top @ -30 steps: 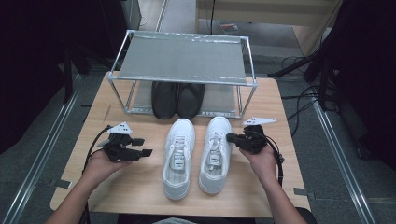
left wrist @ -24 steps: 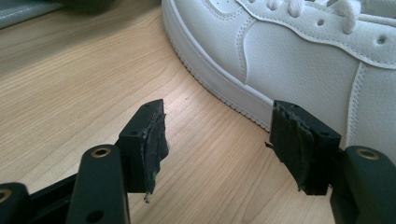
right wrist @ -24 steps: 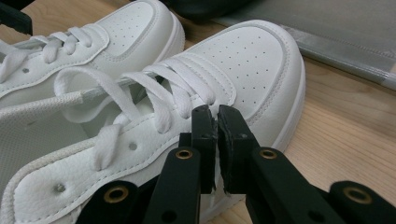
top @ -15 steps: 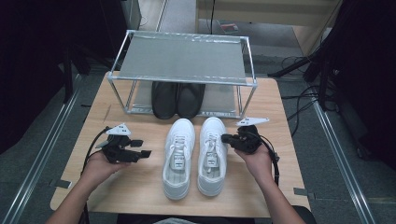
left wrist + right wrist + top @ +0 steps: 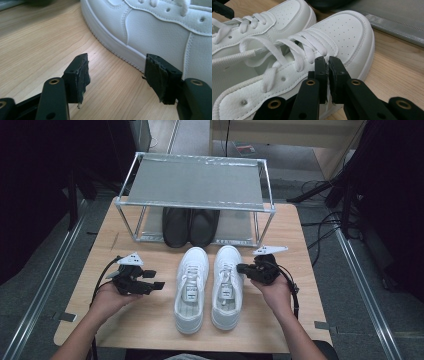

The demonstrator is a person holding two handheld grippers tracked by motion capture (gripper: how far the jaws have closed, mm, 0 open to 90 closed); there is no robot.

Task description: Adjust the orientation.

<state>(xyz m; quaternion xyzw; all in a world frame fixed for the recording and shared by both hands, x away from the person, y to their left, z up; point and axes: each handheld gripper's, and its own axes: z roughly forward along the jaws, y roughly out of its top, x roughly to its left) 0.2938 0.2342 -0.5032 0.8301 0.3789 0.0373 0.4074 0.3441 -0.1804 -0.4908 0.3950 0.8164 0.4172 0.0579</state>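
A pair of white lace-up sneakers stands side by side on the wooden table (image 5: 145,320), toes toward the rack. My left gripper (image 5: 155,280) rests left of the left sneaker (image 5: 191,287), jaws open with bare wood between them; in the left gripper view (image 5: 116,72) that sneaker's side (image 5: 155,27) lies just beyond the tips. My right gripper (image 5: 241,268) is shut, and its tips sit against the outer side of the right sneaker (image 5: 226,285). In the right gripper view the jaws (image 5: 328,62) meet by the laces of the right sneaker (image 5: 347,32), with nothing visibly clamped.
A metal-framed rack (image 5: 195,182) with a grey mesh top stands at the table's far side. A pair of black shoes (image 5: 190,226) sits on its lower level, just behind the sneakers' toes. Cables trail from both grippers.
My right gripper has edged left, up against the right sneaker's side. The left gripper and both sneakers have stayed put.
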